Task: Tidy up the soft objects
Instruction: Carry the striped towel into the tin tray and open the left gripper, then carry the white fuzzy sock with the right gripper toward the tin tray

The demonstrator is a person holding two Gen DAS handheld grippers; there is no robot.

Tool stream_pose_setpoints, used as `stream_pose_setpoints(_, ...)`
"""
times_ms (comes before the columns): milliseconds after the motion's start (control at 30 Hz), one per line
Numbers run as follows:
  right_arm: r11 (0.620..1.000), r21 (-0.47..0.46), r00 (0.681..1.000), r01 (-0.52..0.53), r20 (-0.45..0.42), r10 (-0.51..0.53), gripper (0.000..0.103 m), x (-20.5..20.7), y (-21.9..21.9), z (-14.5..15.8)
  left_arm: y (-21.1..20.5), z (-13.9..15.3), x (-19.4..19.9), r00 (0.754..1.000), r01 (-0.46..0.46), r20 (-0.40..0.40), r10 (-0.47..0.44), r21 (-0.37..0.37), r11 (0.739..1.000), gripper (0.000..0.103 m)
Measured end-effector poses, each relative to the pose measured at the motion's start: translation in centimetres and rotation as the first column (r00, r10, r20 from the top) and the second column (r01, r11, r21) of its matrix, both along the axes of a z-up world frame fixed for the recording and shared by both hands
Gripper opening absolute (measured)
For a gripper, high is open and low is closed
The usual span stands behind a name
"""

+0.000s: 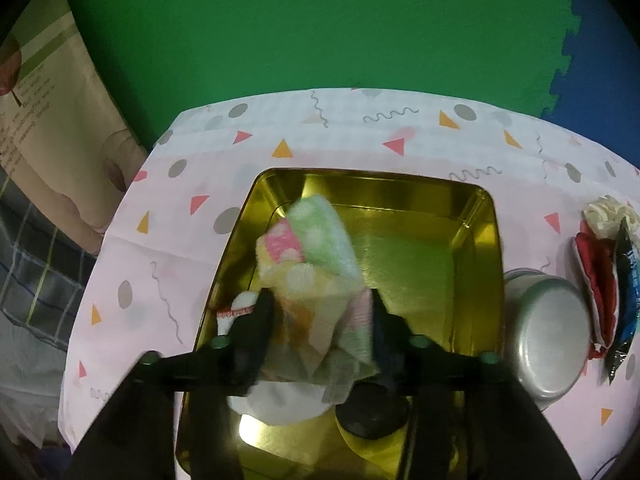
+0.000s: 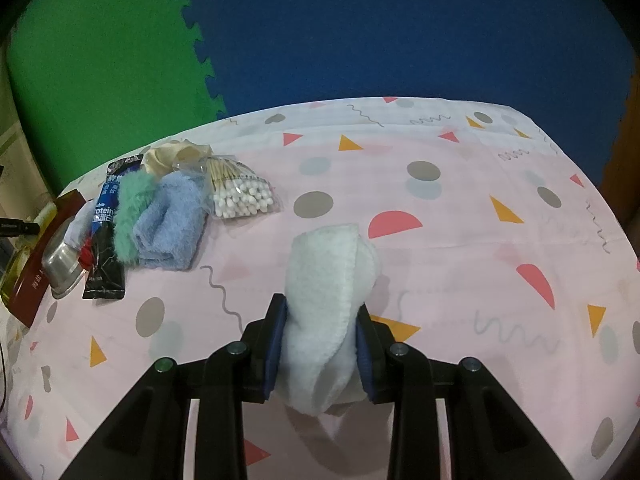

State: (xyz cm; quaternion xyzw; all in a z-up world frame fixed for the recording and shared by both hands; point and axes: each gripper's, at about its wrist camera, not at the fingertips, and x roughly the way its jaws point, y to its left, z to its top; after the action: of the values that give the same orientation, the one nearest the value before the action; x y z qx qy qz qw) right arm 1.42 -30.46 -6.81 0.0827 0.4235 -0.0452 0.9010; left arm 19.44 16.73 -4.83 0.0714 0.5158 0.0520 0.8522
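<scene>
My left gripper (image 1: 320, 300) is shut on a pastel polka-dot cloth (image 1: 310, 256) of green, pink and yellow, held over the open gold tin (image 1: 486, 240). A white sock with red trim (image 1: 236, 312) and a white soft item (image 1: 280, 400) lie in the tin below. My right gripper (image 2: 322, 316) is shut on a white fluffy cloth (image 2: 332, 300) just above the pink patterned tablecloth (image 2: 440, 240). A blue towel (image 2: 170, 224) and a green fuzzy cloth (image 2: 130, 208) lie at the left in the right wrist view.
A metal bowl (image 1: 548, 344) sits upside down right of the tin, with a red cloth (image 1: 596, 284) and a dark blue packet (image 1: 626, 292) beside it. A bag of cotton swabs (image 2: 240, 192), a cream fabric item (image 2: 176, 156) and the packet (image 2: 104, 232) lie near the towels.
</scene>
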Motion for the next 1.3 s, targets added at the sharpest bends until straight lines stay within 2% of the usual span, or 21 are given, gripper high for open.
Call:
stream_pose_setpoints(33, 1.0, 0.0, 1.0, 0.0, 0.0, 0.0, 0.033, 0.0, 0.0, 0.0, 0.1, 0.0, -0.1, 1.0, -0.006, 0.006, 0.006, -0.002, 1.0, 0.059)
stream_pose_setpoints(200, 1.0, -0.006, 1.0, 0.0, -0.002, 0.0, 0.033, 0.1, 0.1, 0.0, 0.1, 0.5, -0.7, 0.999, 0.015, 0.039, -0.014, -0.011, 1.0, 0.064)
stream_pose_setpoints(467, 1.0, -0.026, 1.0, -0.003, -0.007, 0.003, 0.033, 0.1, 0.2, 0.0, 0.2, 2.7, -3.0, 0.992, -0.019, 0.122, 0.027, -0.064, 0.998, 0.067)
stream_pose_setpoints(700, 0.999, -0.054, 1.0, -0.006, -0.011, 0.005, 0.033, 0.2, 0.5, 0.1, -0.3, 3.4, -6.3, 0.983, -0.053, 0.168, 0.069, -0.102, 0.993, 0.068)
stream_pose_setpoints(867, 0.995, -0.102, 1.0, -0.008, -0.015, 0.007, 0.033, 0.2, 1.1, 0.2, -1.0, 3.6, -8.8, 0.974, -0.063, 0.212, 0.077, -0.075, 0.995, 0.076)
stream_pose_setpoints(1133, 0.99, -0.144, 1.0, -0.007, -0.021, 0.004, 0.033, 0.2, 1.5, 0.3, -1.2, 2.9, -11.3, 0.969, -0.05, 0.24, 0.058, -0.041, 0.998, 0.08)
stream_pose_setpoints(1300, 0.985, -0.174, 1.0, -0.007, -0.031, 0.002, 0.033, 0.3, 2.0, 0.4, -0.8, 2.1, -12.4, 0.963, -0.086, 0.251, 0.096, -0.052, 0.995, 0.08)
